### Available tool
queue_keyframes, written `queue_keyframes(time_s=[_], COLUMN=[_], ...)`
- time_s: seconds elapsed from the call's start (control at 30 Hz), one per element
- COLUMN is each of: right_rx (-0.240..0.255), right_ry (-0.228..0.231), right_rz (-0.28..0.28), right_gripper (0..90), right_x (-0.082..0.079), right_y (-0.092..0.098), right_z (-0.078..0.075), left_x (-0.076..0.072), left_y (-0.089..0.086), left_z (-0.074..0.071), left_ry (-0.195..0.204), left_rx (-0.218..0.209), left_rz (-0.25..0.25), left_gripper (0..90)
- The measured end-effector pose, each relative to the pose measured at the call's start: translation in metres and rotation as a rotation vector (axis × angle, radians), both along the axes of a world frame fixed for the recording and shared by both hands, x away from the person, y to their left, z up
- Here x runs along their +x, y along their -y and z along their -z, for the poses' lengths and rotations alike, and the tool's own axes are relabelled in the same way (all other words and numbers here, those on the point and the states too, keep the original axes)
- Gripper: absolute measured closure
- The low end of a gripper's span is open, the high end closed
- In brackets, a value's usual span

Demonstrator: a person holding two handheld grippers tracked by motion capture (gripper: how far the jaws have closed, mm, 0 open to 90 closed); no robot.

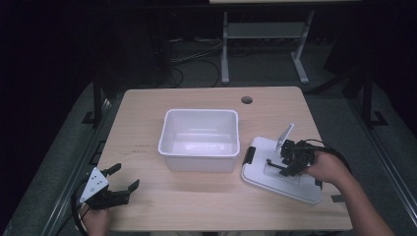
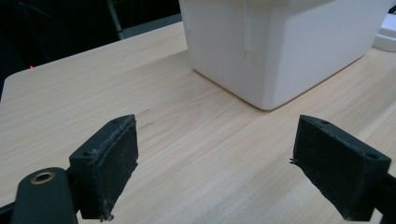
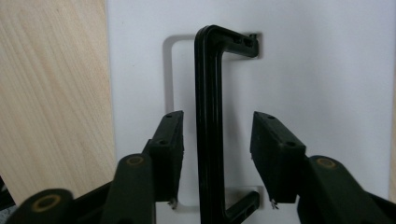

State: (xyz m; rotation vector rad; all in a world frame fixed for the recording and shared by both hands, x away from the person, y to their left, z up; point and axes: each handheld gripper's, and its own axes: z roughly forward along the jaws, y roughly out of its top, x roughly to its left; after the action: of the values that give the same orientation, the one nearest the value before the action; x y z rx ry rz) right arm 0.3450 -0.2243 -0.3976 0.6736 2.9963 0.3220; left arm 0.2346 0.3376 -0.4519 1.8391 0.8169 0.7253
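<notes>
The flat white plastic lid (image 1: 280,172) with a black bar handle (image 3: 210,116) is seen lying on the pale wooden table (image 1: 147,128), just to the right of the open white plastic tub (image 1: 199,140). The right gripper (image 3: 217,154) is held over the lid, its jaws set apart on either side of the handle with small gaps left at both pads. The left gripper (image 2: 215,154) is held wide apart and empty above bare table near the front left corner, well apart from the tub.

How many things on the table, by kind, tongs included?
White bin: 1
White lid with black handle: 1
Tongs: 2, left tongs open over bare wood, right tongs straddling the lid handle, pads not yet pressing
Total: 4
</notes>
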Motion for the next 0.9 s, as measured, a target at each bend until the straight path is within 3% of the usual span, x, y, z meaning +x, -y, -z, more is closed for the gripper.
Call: queue_keyframes(time_s=[0.43, 0.9], right_rx=[-0.027, -0.035], right_ry=[0.008, 0.033], right_rz=[-0.011, -0.011], right_gripper=[67.6, 73.3], right_x=[-0.0003, 0.0015], right_y=[-0.0001, 0.0003], right_z=[0.0002, -0.0063], left_x=[0.0, -0.0001], left_y=[-0.0001, -0.0002], left_z=[-0.0001, -0.0001], left_ry=[0.001, 0.001], left_rx=[0.0, -0.001], left_rz=[0.0, 0.001], left_gripper=[13.5, 13.5])
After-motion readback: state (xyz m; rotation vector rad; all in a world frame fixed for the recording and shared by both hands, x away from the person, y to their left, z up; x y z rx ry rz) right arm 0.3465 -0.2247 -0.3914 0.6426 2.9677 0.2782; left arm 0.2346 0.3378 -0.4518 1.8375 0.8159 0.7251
